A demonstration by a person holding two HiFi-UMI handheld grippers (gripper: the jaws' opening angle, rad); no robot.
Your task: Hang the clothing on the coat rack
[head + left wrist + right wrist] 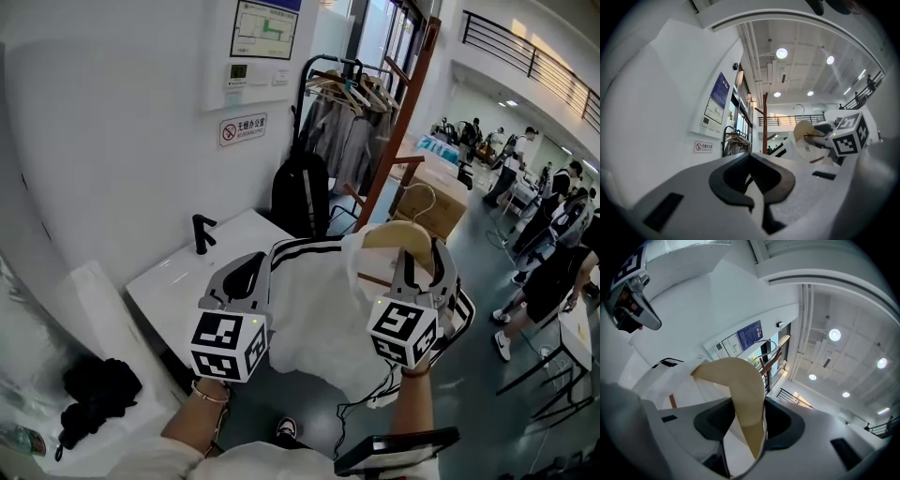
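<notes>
Between the jaws of the left gripper (751, 182) lies a fold of the white, black-striped jacket (319, 314), and the pads are pressed together on it. The right gripper (745, 425) pinches the shoulder of the wooden hanger (738, 380) along with the cloth draped over it. Both grippers hold the jacket up in the air, just off the right edge of the white counter (173, 281). Beyond the counter's far corner stands a black backpack (300, 192), and further on, well apart, the brown wooden coat rack (405, 112).
</notes>
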